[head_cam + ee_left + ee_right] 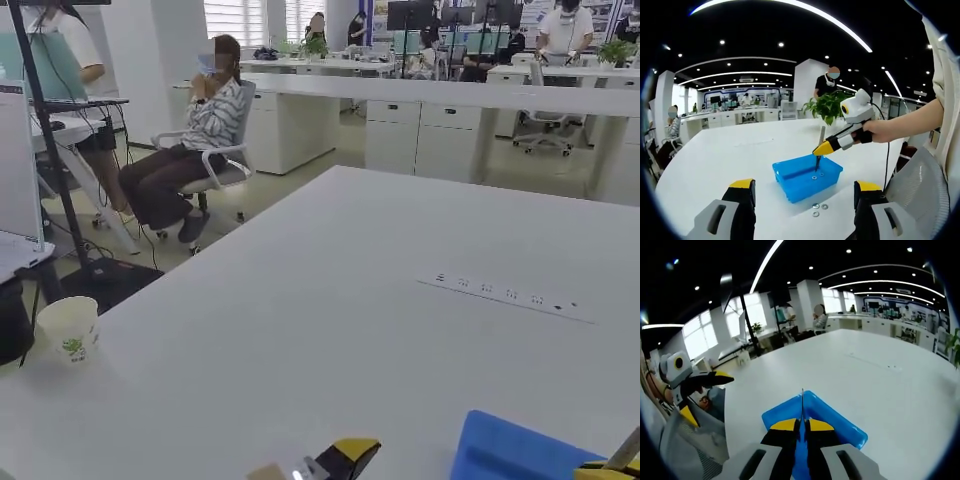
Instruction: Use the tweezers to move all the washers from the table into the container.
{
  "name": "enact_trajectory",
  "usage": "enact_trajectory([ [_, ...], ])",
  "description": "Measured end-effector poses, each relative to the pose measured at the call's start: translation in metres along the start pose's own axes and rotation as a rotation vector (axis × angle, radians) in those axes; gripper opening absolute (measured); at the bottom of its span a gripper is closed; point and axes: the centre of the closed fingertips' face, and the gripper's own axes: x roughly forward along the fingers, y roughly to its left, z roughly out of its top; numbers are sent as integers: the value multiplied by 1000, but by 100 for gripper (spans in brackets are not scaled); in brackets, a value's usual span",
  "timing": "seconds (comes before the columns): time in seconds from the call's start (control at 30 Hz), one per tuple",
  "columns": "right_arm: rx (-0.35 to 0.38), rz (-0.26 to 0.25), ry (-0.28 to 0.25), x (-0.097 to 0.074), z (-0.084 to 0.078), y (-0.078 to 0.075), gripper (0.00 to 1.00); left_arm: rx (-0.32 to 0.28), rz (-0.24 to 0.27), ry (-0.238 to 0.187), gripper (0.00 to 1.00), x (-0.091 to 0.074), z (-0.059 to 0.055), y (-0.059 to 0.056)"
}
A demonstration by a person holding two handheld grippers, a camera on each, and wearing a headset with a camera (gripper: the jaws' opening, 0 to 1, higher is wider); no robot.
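Note:
A blue container (807,176) sits on the white table (730,155) with two washers (814,177) inside. Three more washers (816,206) lie on the table just in front of it. My right gripper (822,148) comes in from the right, shut on thin metal tweezers (818,156) whose tips point down into the container. In the right gripper view my right gripper (802,425) clamps the tweezers (802,402) above the container (845,430). My left gripper (805,185) stands open before the container; it appears again (700,390) at the left.
A paper cup (68,328) stands near the table's left edge. A socket strip (505,295) is set into the table top. A person sits on a chair (195,150) beyond the table. A potted plant (827,106) stands past the container.

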Motion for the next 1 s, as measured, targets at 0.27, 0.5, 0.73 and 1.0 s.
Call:
enact_trajectory([
  [0.27, -19, 58, -37, -7, 14, 23, 3, 6, -6, 16, 82, 1, -3, -2],
  [0.5, -3, 136, -41, -4, 11, 49, 3, -2, -17, 0, 82, 1, 0, -3],
  [0.73, 7, 175, -25, 3, 3, 63, 3, 2, -24, 11, 82, 2, -2, -5],
  [1.0, 13, 207, 16, 12, -14, 73, 3, 6, -28, 16, 82, 2, -3, -5],
])
